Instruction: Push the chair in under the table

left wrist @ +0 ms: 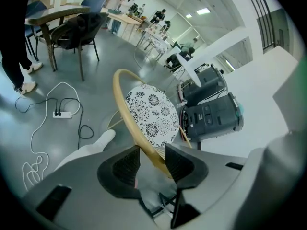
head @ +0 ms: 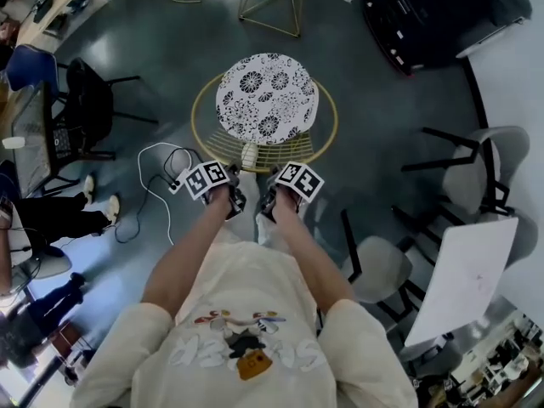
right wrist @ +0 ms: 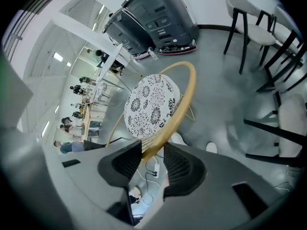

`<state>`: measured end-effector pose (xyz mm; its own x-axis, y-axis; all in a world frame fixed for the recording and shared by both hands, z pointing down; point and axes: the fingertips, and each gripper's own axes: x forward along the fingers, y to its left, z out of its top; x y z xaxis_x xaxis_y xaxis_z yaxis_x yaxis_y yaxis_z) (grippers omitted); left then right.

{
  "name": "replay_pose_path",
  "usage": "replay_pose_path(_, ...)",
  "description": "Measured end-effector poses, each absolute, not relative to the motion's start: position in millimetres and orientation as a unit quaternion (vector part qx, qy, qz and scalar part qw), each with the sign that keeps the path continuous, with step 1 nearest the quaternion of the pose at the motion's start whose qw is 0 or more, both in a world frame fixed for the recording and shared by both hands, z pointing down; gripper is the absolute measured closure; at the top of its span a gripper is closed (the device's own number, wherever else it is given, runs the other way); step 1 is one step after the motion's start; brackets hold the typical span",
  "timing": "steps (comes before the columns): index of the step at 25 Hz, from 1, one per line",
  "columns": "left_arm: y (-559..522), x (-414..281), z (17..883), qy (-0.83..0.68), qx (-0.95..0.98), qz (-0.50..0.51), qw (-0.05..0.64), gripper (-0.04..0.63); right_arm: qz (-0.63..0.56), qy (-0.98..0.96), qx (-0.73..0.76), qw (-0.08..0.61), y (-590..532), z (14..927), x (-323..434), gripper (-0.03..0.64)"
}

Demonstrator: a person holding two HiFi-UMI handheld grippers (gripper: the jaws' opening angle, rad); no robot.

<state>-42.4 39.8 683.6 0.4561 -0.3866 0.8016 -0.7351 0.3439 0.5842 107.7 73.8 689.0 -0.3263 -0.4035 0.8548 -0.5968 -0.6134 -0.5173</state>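
Note:
The chair has a round black-and-white flowered seat [head: 266, 98] inside a gold hoop rim [head: 195, 117], and stands just in front of me. My left gripper [head: 235, 201] and right gripper [head: 269, 204] sit side by side at the near edge of the hoop. In the left gripper view the gold rim [left wrist: 125, 114] runs between the pads of the left gripper [left wrist: 152, 162], which is shut on it. The right gripper [right wrist: 152, 157] is likewise shut on the rim [right wrist: 184, 99]. Beyond the chair stands a table with gold wire legs [head: 294, 11].
A black wheeled machine [head: 433, 15] is at the far right. Grey chairs [head: 476, 172] and a white table [head: 463, 274] stand to the right. A white power strip with its cable [head: 157, 181] lies on the floor at left, near a black chair [head: 89, 100] and a person's legs [head: 51, 215].

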Motion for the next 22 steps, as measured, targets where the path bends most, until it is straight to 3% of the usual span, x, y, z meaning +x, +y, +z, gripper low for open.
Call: replay_pose_path(22, -131, -43, 682, -0.483, 0.565, 0.146, 0.652, 0.439, 0.679, -0.424, 0.597, 0.058, -99, 686, 107, 0.477)
